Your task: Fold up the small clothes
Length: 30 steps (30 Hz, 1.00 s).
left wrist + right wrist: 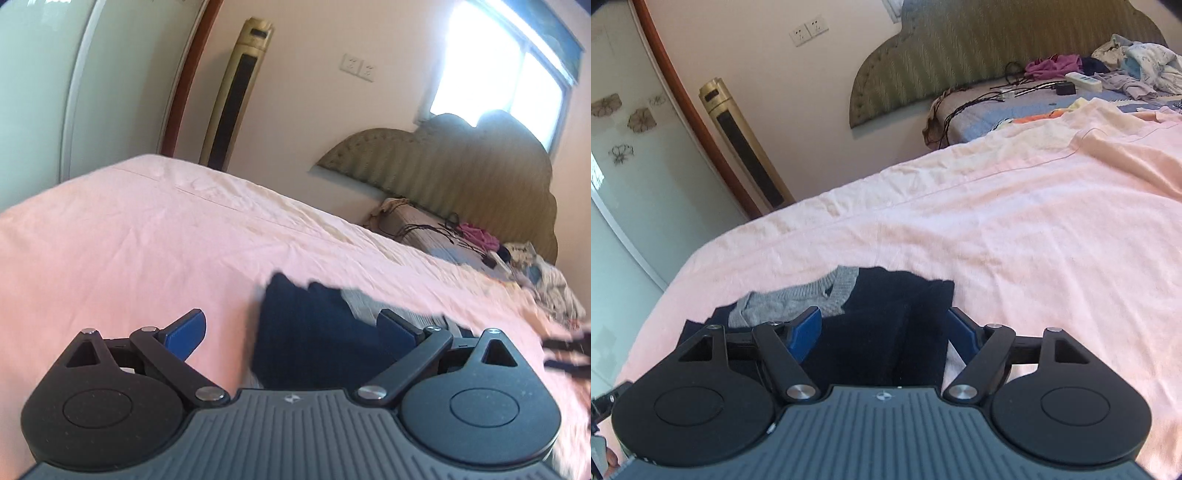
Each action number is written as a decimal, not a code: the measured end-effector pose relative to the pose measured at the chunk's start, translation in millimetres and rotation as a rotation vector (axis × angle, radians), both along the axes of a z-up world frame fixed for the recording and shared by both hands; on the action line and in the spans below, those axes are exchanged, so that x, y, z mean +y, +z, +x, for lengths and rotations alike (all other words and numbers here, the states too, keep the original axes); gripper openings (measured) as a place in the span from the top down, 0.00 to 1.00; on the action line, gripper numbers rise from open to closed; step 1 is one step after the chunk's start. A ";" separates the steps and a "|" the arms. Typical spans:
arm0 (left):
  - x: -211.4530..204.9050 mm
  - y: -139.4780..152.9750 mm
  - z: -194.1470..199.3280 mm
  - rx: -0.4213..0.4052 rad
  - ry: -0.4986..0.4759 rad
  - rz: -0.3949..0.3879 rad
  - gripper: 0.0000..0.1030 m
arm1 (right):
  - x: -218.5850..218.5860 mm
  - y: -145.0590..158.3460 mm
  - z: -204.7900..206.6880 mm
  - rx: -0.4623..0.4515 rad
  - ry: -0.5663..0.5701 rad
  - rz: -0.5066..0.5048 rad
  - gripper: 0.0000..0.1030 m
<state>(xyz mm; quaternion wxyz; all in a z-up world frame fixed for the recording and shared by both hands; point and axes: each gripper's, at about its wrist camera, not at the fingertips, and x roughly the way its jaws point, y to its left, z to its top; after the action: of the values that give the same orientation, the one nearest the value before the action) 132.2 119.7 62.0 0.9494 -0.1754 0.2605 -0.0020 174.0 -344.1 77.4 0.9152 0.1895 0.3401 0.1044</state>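
Left wrist view, left hand-held gripper (291, 328): released, its blue fingers (186, 332) spread wide and gripping nothing.
Left wrist view, garment: a dark navy garment (306, 339) lies on the pink bed sheet (147, 236) between the spread fingers, nearer the right-side one; it is smeared by blur, with a grey patch at its far edge.
Left wrist view, right edge: blurred black bars (565, 350) low over the sheet; I cannot tell what they are.
Left wrist view, room: a gold tower air conditioner (240, 96) stands against the wall beside a brown door frame (188, 74); a bright window (506, 59) glares above the olive padded headboard (461, 170).
Left wrist view, only here: the window, which the other camera does not catch.

Right wrist view, right hand-held gripper (884, 332): released too, blue fingers (805, 332) apart and nothing pinched.
Right wrist view, garment: sharp here, the navy garment (886, 332) lies flat on the sheet (1015, 240), running up between the fingers.
Right wrist view, only here: a grey knit piece with a ribbed neckline (798, 299) lies on the navy cloth's left part, just beyond the left-side finger.
Right wrist view, bed head: a loose clothes pile (1137, 66), black cables (993, 94) and a white power strip (1084, 81) lie by the headboard (979, 48), well apart from the garment.
Right wrist view, wall: two white sockets (809, 29) and the air conditioner (746, 144) next to a glass door with flower patterns (624, 118).
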 end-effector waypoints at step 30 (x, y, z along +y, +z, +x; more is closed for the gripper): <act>-71.2 -13.5 47.0 -0.057 0.069 0.363 0.13 | 73.1 -21.9 20.0 -0.016 0.172 -0.064 0.15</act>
<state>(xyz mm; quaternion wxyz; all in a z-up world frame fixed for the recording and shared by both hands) 179.2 48.5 48.5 0.9719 -0.0098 0.2236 0.0728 194.0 -271.1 55.5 0.9111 0.1296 0.3508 0.1732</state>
